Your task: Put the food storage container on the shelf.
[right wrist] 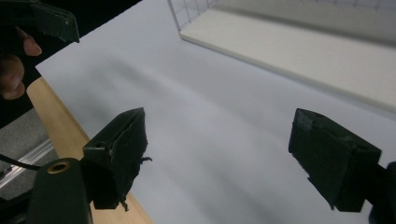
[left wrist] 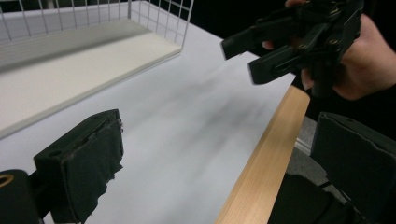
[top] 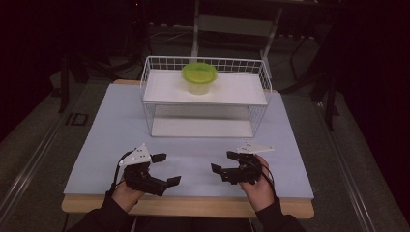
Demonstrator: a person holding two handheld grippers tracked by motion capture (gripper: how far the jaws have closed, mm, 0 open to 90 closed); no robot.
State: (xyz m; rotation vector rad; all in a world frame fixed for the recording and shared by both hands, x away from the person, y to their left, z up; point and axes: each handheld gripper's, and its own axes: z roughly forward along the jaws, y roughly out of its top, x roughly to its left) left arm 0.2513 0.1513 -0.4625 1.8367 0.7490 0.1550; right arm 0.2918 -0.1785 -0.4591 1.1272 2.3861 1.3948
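Left gripper (top: pixel 166 169), right gripper (top: pixel 224 162): both released, empty, facing inward over table (top: pixel 106 140).

Legible text, labels, brands, numbers, signs: none.

Checked surfaces: table (top: pixel 111 145), wire rack (top: pixel 203 101) at 12 o'clock, green bowl (top: pixel 198 77) on its top shelf, grey plates on both grippers. All blank. Floor marking (top: pixel 76 119) at 9 o'clock: a dark shape, too blurred to read.
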